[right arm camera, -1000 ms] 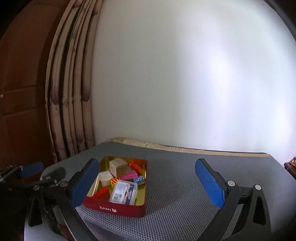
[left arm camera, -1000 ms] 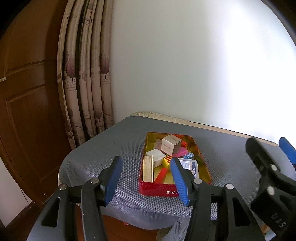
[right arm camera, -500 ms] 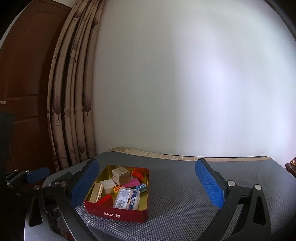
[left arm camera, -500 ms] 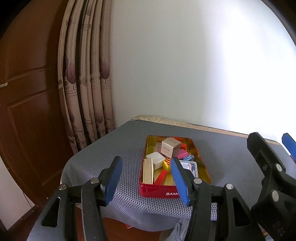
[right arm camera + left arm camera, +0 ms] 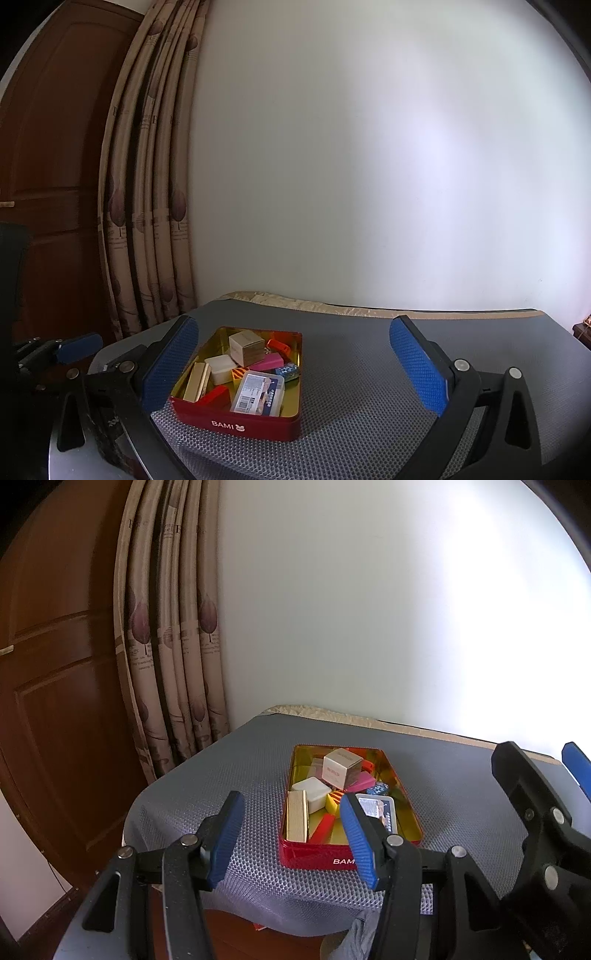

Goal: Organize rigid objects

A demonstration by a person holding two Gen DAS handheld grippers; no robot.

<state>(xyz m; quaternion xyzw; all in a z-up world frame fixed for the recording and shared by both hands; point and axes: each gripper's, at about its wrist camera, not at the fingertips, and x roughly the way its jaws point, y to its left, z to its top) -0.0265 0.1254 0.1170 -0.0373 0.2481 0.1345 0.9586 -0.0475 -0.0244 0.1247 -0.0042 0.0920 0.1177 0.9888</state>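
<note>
A red tin with a gold inside sits on the grey mat. It holds several small things: a beige cube box, a white block, a wooden block, a clear plastic case, red, pink and yellow pieces. My left gripper is open and empty, near the tin's front left corner and above the mat. My right gripper is open and empty, its left finger beside the tin.
The grey mesh mat covers a table by a white wall. A patterned curtain and a brown wooden door stand on the left. The table's front edge drops off just ahead of me.
Both grippers have drawn back and risen a little, so the tin looks smaller and lower. Both stay open. The things in the tin have not moved.
</note>
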